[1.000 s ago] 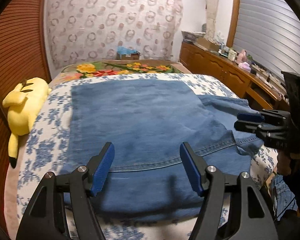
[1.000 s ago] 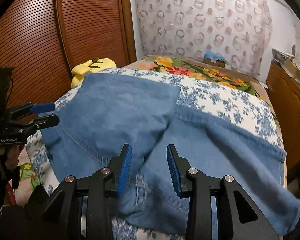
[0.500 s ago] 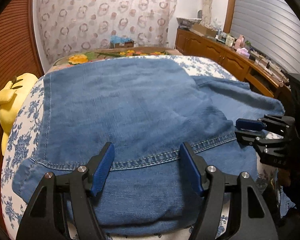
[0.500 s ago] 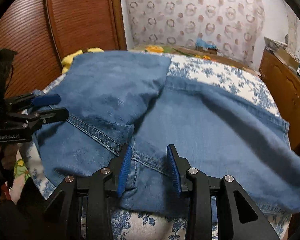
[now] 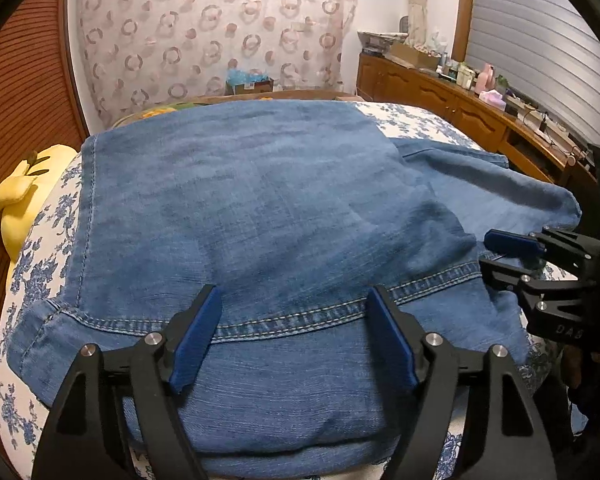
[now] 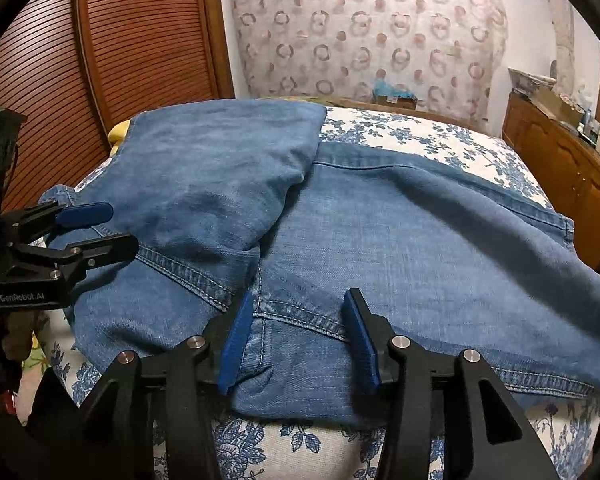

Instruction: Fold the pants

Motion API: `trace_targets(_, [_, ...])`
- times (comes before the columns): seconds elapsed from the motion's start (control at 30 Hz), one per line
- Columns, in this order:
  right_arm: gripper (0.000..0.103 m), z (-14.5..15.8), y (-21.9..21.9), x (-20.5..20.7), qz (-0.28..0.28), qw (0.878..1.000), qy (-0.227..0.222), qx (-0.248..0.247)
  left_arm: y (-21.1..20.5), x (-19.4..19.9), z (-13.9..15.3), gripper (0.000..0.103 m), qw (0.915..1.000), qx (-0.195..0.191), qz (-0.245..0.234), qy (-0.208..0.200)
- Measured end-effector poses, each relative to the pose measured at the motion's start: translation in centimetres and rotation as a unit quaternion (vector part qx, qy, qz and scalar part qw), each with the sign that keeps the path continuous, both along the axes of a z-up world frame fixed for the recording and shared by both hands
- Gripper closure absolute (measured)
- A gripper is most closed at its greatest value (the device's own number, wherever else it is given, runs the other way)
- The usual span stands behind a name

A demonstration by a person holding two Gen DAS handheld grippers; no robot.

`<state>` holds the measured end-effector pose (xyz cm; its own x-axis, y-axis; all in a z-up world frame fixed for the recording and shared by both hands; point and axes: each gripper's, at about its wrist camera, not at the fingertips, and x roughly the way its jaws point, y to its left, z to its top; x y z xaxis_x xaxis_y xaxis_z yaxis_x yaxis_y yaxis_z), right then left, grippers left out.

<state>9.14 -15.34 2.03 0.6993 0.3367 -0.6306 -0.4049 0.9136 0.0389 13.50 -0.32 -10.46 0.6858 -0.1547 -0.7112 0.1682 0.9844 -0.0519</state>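
Your pants are blue denim, spread across the bed with its blue-flowered white cover. One leg is folded back over the seat, its hem stitching running across just past your left gripper, and the panel on top lies fairly smooth with soft creases. In the right wrist view the other leg stretches off to the right, flat but rumpled near the crotch seam. Your left gripper hangs over the near edge of the denim, jaws spread wide and just opened further, cloth below but nothing pinched. Your right gripper sits over the seam junction, jaws parted and just been opening too, clamping nothing. A yellow plush toy lies at the bed's left side.
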Motion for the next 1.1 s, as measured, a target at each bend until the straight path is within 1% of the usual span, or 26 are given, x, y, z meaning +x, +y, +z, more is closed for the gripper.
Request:
trace_targets(0.1, [0.053, 0.1, -0.4, 0.1, 0.0, 1.0, 0.013, 0.011, 0.0, -0.1, -0.1, 0.027, 1.0, -0.004, 0.001, -0.001])
trace_targets(0.27, [0.053, 0.2, -1.2, 0.1, 0.012, 1.0, 0.017, 0.021, 0.1, -0.2, 0.0, 0.027, 1.0, -0.004, 0.004, -0.005])
trace_targets(0.37, [0.053, 0.9, -3.0, -0.8, 0.012, 0.998, 0.015, 0.052, -0.1, -0.2, 0.3, 0.027, 0.9999, -0.01, -0.001, -0.004])
trace_targets(0.4, [0.053, 1.1, -3.7, -1.2, 0.005, 0.999, 0.008, 0.052, -0.2, -0.2, 0.4, 0.027, 0.9999, -0.014, -0.004, -0.003])
trace_targets(0.53, [0.053, 2.2, -7.6, -3.3, -0.029, 0.998, -0.02, 0.045, -1.1, -0.3, 1.2, 0.027, 0.9995, -0.026, -0.015, -0.008])
trace_targets(0.63, [0.053, 2.7, -11.2, -4.6, -0.075, 0.996, -0.032, 0.037, -1.9, -0.5, 1.8, 0.027, 0.9988, -0.036, -0.03, -0.013])
trace_targets(0.73, [0.053, 2.8, -15.5, -5.8, -0.13, 0.99, -0.043, 0.042, -3.0, -0.6, 2.4, 0.027, 0.9981, -0.043, -0.043, -0.014])
trace_targets(0.83, [0.053, 2.5, -19.5, -6.5, -0.185, 0.981, -0.054, 0.028, -3.9, -0.7, 2.8, 0.027, 0.9976, -0.042, -0.053, -0.017])
trace_targets(0.97, [0.053, 1.2, -23.2, -6.4, -0.225, 0.973, -0.036, 0.03, -4.9, -0.7, 3.1, 0.027, 0.9968, -0.04, -0.067, -0.018])
trace_targets(1.03, [0.053, 0.5, -24.4, -6.1, -0.23, 0.972, -0.026, 0.042, -5.3, -0.8, 3.2, 0.027, 0.9964, -0.041, -0.072, -0.018])
trace_targets(1.1, [0.053, 0.0, -24.5, -5.7, -0.227, 0.972, -0.018, 0.057, -5.7, -0.8, 3.2, 0.027, 0.9962, -0.039, -0.076, -0.017])
